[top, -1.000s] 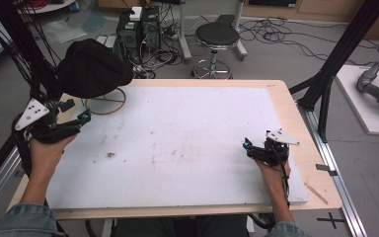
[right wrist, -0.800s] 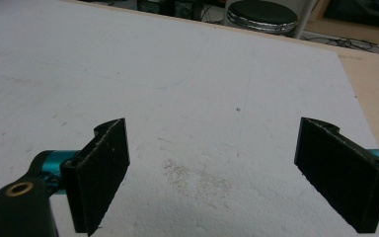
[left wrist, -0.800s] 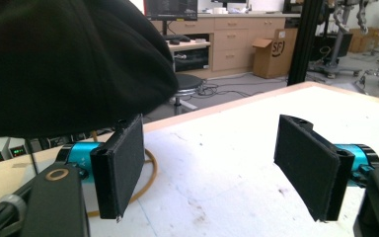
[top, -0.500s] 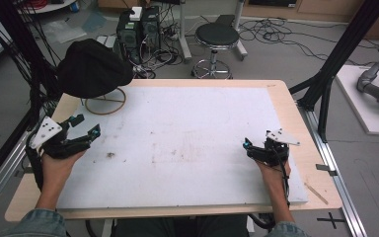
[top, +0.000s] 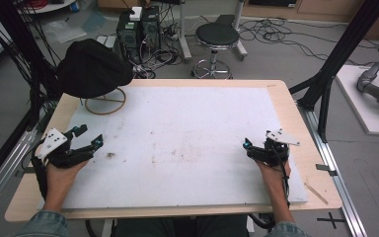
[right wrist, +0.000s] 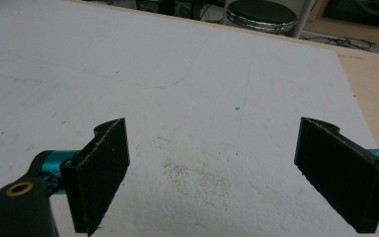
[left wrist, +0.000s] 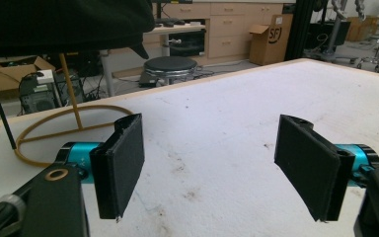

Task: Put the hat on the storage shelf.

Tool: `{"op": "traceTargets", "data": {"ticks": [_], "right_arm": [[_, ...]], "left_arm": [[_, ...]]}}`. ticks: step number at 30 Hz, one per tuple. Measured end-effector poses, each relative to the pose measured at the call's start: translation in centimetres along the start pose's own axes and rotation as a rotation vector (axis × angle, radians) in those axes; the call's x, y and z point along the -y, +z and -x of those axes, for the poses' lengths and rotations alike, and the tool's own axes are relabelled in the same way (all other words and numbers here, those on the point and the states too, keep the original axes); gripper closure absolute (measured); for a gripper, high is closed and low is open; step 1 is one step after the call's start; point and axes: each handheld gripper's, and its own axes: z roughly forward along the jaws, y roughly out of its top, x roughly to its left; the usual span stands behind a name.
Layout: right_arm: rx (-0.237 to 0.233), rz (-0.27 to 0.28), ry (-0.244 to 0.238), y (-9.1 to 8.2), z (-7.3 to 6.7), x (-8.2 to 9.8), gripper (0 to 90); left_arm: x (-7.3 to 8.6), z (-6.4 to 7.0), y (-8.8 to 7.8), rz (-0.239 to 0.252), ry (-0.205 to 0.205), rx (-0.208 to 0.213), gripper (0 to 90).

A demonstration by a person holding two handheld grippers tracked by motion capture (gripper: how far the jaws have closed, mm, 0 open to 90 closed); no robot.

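I hold both grippers low over the white foam board (top: pixel 187 143), left gripper (top: pixel 88 139) and right gripper (top: pixel 250 146) gaping, empty. The black hat (top: pixel 93 73) on its wire stand (top: pixel 106 101) sits far left, untouched; grasping remains.

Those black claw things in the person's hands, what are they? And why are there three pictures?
They are grippers, hand tools with two black jaws that can pinch things. A person holds one in each hand: the left gripper and the right gripper. One picture comes from a camera high above the table. The other two come from small cameras riding on the grippers, so you look along the jaws. On the table lies a white board, a bit stained. At its far left corner stands a wire stand with a black hat on top. Both pairs of jaws are wide open and hold nothing.
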Motion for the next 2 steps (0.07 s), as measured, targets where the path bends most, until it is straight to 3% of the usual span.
{"op": "traceTargets", "data": {"ticks": [2], "right_arm": [[0.0,0.0,0.0,0.0,0.0,0.0,13.3]], "left_arm": [[0.14,0.02,-0.02,-0.001,-0.001,0.001,27.6]]}}
